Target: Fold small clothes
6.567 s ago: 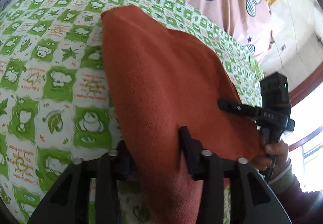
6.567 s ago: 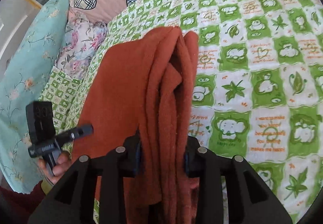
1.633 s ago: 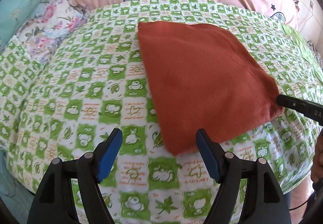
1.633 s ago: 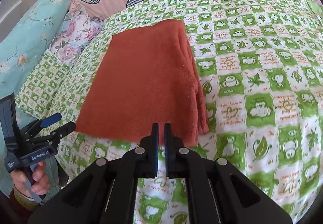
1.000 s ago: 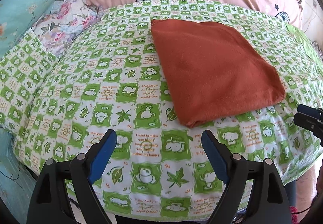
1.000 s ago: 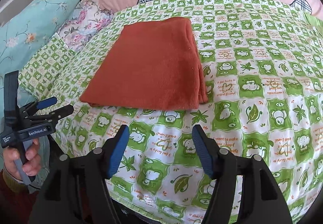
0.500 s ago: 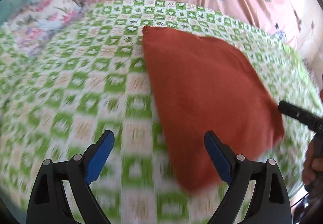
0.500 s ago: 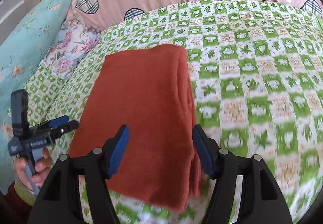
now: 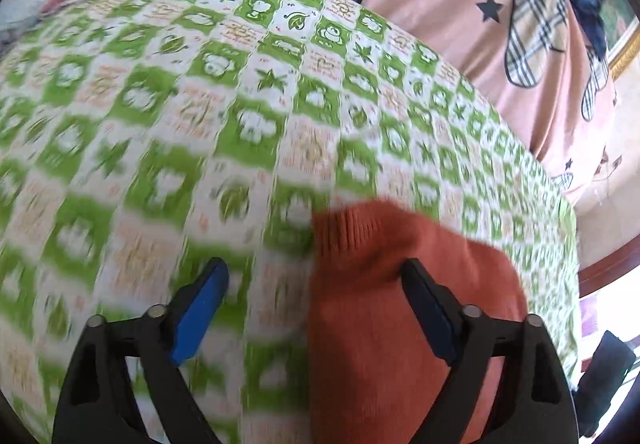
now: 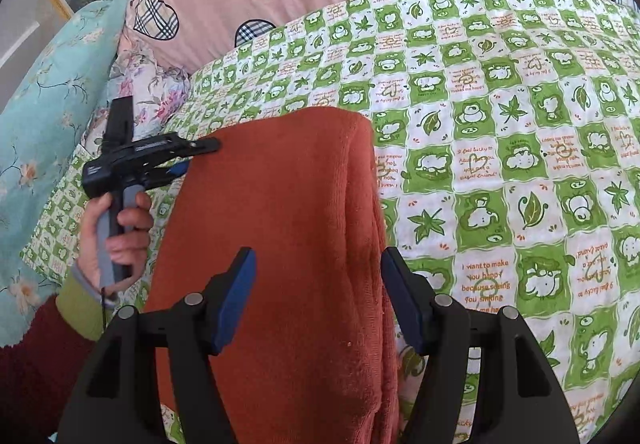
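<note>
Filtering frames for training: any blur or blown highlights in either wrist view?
Left wrist: heavy motion blur smears the green checked quilt and rust cloth; lower-right corner overexposed. Right wrist: sharp, evenly lit, only fisheye curvature.

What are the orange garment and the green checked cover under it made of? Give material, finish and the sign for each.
Orange garment: probably a soft knit or fleece, matte; fine ribbing and a fuzzy nap show, and the folded edge looks thick. Green checked cover: likely printed woven cotton, matte and smooth; flat cartoon prints, slight puckering, maybe light quilting.
</note>
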Demonstrator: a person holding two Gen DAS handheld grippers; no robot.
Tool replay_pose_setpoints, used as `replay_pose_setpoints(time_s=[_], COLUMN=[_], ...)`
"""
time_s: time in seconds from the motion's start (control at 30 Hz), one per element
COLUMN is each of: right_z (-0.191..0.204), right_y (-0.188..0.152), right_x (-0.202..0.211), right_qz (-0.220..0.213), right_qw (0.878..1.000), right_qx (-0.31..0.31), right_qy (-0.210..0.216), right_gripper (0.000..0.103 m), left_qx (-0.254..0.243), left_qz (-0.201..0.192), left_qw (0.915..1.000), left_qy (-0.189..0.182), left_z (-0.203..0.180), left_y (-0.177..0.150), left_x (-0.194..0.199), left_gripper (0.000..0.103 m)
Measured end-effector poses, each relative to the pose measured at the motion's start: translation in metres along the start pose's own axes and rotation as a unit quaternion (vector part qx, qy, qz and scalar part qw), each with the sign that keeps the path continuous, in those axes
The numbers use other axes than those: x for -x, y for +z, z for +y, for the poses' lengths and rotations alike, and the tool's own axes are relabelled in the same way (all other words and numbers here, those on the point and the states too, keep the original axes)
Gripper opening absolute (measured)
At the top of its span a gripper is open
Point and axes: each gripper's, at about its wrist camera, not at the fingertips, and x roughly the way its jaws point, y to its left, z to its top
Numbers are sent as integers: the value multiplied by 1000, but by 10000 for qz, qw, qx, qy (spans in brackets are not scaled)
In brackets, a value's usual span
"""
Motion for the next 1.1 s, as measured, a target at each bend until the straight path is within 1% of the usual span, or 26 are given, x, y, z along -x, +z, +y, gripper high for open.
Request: replay_pose_setpoints(time_s=[0.03, 0.07, 0.1, 0.13, 0.17, 0.2, 0.23, 0.27, 0.33, 0.4, 0.47, 0.5, 0.53, 0.57, 0.6, 0.63, 0.7, 0.77, 0.83, 0.87, 0.93, 1.0, 1.03, 1.1], right_z=[0, 0, 0, 0, 0, -1, -2, -3, -5, -5, -6, -7, -8, -9, -10, -11, -6, -1, -3, -7, -13, -10, -5, 6], right_y=[0, 1, 2, 2, 4, 6, 6, 7, 8, 8, 10, 10, 12, 13, 14, 16, 21, 22, 18, 14, 9, 11, 12, 8], right_x=[1, 2, 4, 6, 6, 6, 5, 4, 1, -4, -10, -14, -19, -24, -31, -33, -19, -8, -18, -27, -40, -30, -19, 4], right_qz=[-15, -31, -58, -102, -128, -146, -154, -144, -128, -108, -58, -45, -18, 35, 134, 163, -99, -253, -94, 43, 232, 120, 24, -199], right_qw=[10000, 10000, 10000, 9999, 9999, 9998, 9998, 9998, 9999, 9999, 9999, 10000, 9999, 9999, 9998, 9997, 9999, 9996, 9994, 9991, 9986, 9983, 9978, 9973], right_qx=[23, 39, 53, 66, 82, 77, 51, 26, -1, 1, -7, -18, -43, -57, -70, -131, -76, -11, 44, 51, 33, 25, 64, 211], right_qy=[9, 12, -5, -39, -44, -52, -77, -92, -69, -72, -85, -83, -91, -109, -134, -148, -66, -115, -317, -429, -467, -569, -654, -682], right_gripper=[66, 65, 65, 64, 64, 64, 64, 64, 64, 64, 63, 60, 51, 38, 15, 13, 12, 12, 12, 12, 13, 19, 19, 19], left_qx=[-59, -128, -171, -216, -330, -407, -472, -479, -432, -432, -510, -523, -532, -556, -623, -675, -812, -930, -1097, -1133, -1255, -1391, -1402, -1382], left_qz=[15, 51, 80, 29, -128, -232, -348, -408, -547, -602, -692, -713, -714, -718, -722, -725, -632, -578, -461, -415, -341, -410, -425, -415], left_qw=[10000, 9999, 9998, 9998, 9993, 9987, 9979, 9977, 9969, 9961, 9946, 9942, 9941, 9940, 9936, 9933, 9932, 9927, 9915, 9912, 9895, 9865, 9864, 9882], left_qy=[-57, -88, -110, -49, 136, 216, 256, 265, 356, 485, 578, 605, 620, 605, 598, 587, 542, 509, 529, 540, 637, 758, 740, 519], left_z=[0, 0, 0, -1, -5, -8, -12, -14, -18, -21, -25, -26, -27, -29, -33, -35, -44, -52, -63, -66, -72, -79, -80, -81], left_y=[6, 10, 14, 17, 23, 25, 32, 35, 41, 36, 22, 15, 5, -5, -19, -30, -53, -73, -100, -109, -130, -147, -150, -160], left_x=[-5, -10, -13, -15, -14, -11, -8, -7, -1, 5, 17, 23, 30, 36, 43, 50, 56, 63, 67, 67, 66, 73, 77, 89], left_gripper=[58, 22, 6, 6, 6, 6, 6, 2, 3, 4, 4, 8, 10, 13, 14, 14, 14, 14, 14, 14, 14, 14, 14, 14])
